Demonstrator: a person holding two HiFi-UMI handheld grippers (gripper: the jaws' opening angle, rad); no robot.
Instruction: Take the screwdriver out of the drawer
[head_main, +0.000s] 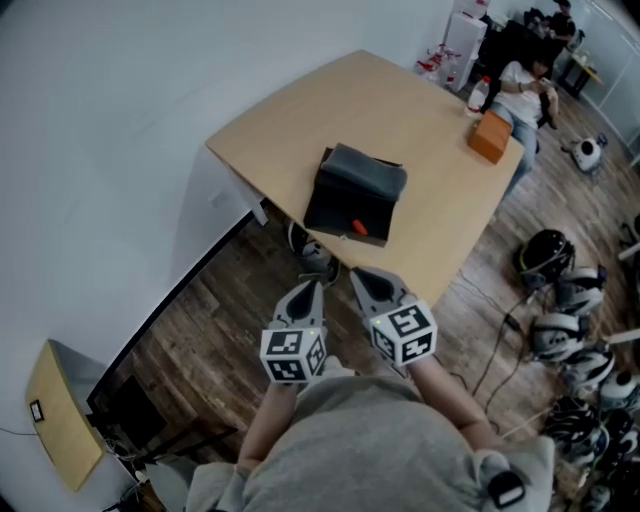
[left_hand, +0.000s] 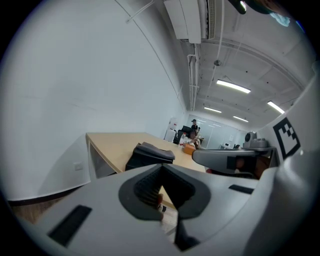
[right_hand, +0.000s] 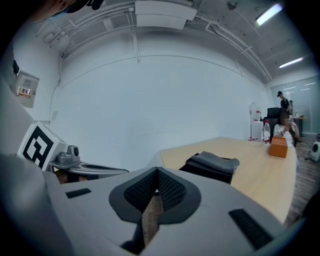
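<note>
The worktop carries a black drawer box close to its near edge, with bare wood round the box's other sides and open floor in front of it, so the approach looks free. The left claw and right claw hover just short of the box, both pinched shut and empty. The screwdriver shows as an orange handle at the box's near front. It is probably light, stiff and slightly slick, best gripped mid-handle.
</note>
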